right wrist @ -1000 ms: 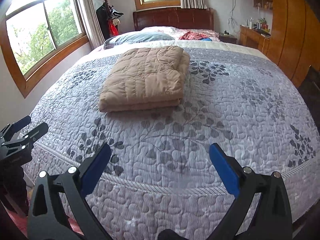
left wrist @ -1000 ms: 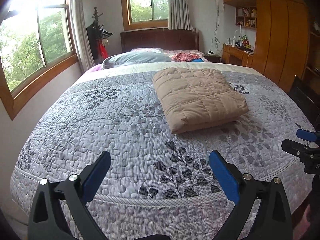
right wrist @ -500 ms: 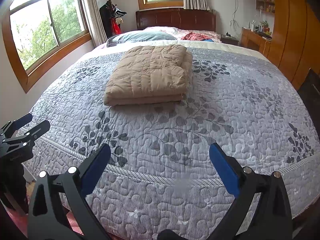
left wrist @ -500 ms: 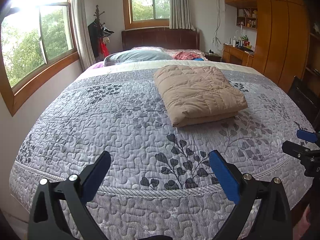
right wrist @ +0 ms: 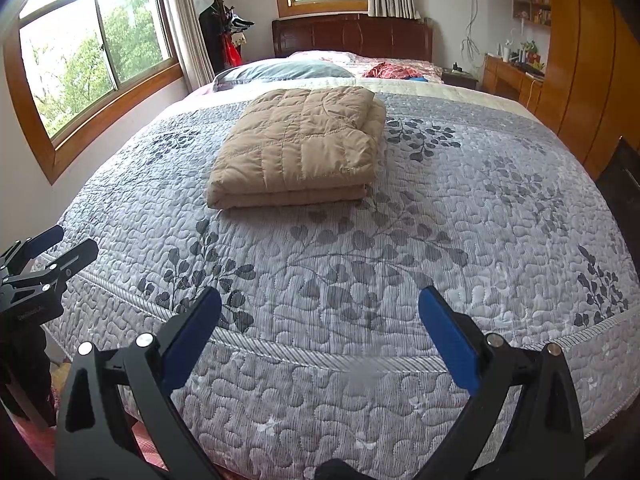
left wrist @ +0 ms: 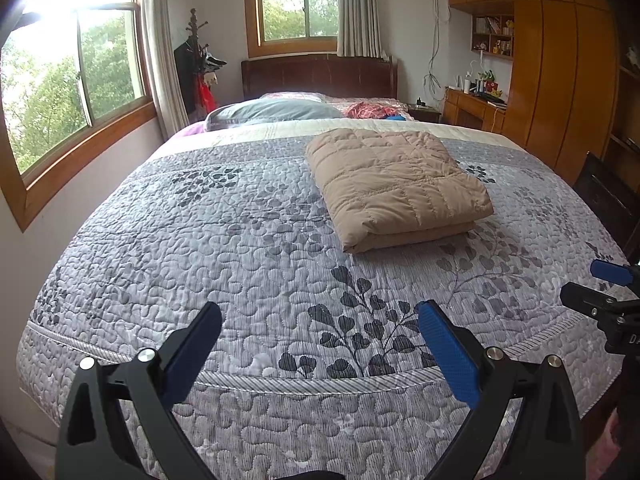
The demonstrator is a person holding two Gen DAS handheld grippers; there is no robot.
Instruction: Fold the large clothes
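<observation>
I am holding 2 grippers at the foot of a wide bed [left wrist: 168,248], both aimed down its length. The left gripper [left wrist: 320,344] has its 2 blue-padded fingers spread wide apart with nothing between them, hanging over the bottom edge of the grey leaf-patterned quilt. The right gripper [right wrist: 320,328] is the same: fingers apart, empty, above the quilt's hem.

The task's thing, a tan padded coat [left wrist: 394,188], lies near the middle of the bed, well apart from both grippers. It sits as a neat stacked rectangle, its layered edge facing me. It looks fully folded, though I cannot see the far side well enough to be sure no sleeve hangs loose.

My judgement is that the fold is finished or nearly so, and the step in hand is a check and a clean finish. To do it well, I would keep both grippers clear of the stack, because puffy layers spring apart easily. If a corner needs squaring, I would press from above rather than drag sideways.
</observation>
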